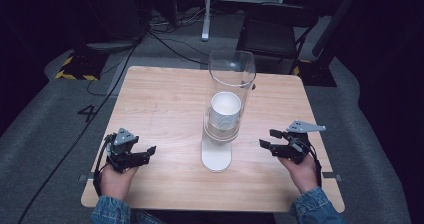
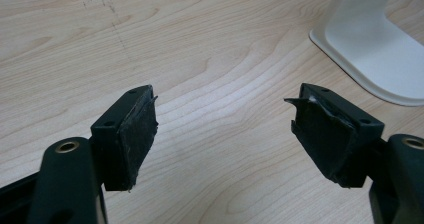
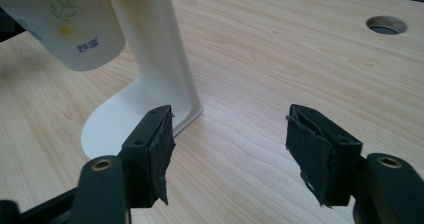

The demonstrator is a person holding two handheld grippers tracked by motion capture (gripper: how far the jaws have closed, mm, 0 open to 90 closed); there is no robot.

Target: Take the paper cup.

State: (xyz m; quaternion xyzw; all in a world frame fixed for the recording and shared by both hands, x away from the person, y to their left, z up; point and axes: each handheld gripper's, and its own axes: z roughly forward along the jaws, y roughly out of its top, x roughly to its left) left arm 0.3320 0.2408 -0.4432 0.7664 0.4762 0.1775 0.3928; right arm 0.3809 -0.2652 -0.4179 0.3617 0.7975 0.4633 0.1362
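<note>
Near edge of table (image 1: 165, 104): L gripper (image 1: 146, 154) sits low at the front-left, held in a hand, jaws spread wide w/ nothing between them. In the left gripper view its pads (image 2: 137, 134) frame bare wood grain, and the white base of the cup dispenser (image 2: 367, 49) is up and to the right of the jaws. R gripper (image 1: 267, 140) is at the front-right, also gaping open and empty; pads (image 3: 159, 151) in the right gripper view point across the table, w/ the stand's white post just left of the jaw line.

Mid table: cup dispenser (image 1: 225, 114) stands upright between the two grippers, long axis vertical, clear tube on top, white foot flat on the wood toward the person. Paper cup (image 1: 225, 109) hangs in the tube, mouth up in the high view, bottom poking out below in the right gripper view (image 3: 65, 24).

Key relation: cup is inward and above both grippers, roughly centred. R gripper looks slightly nearer and already faces the stand, so my guess is R goes in for the cup, reaching left and up, gripping across the cup's vertical axis.

Writing: cup has a green sprig and yellow flower print w/ small blue text under it, too blurred to read. A "4" (image 1: 86, 112) is marked on the floor left of the table. Round cable hole (image 3: 386, 25) at the table's far side.
</note>
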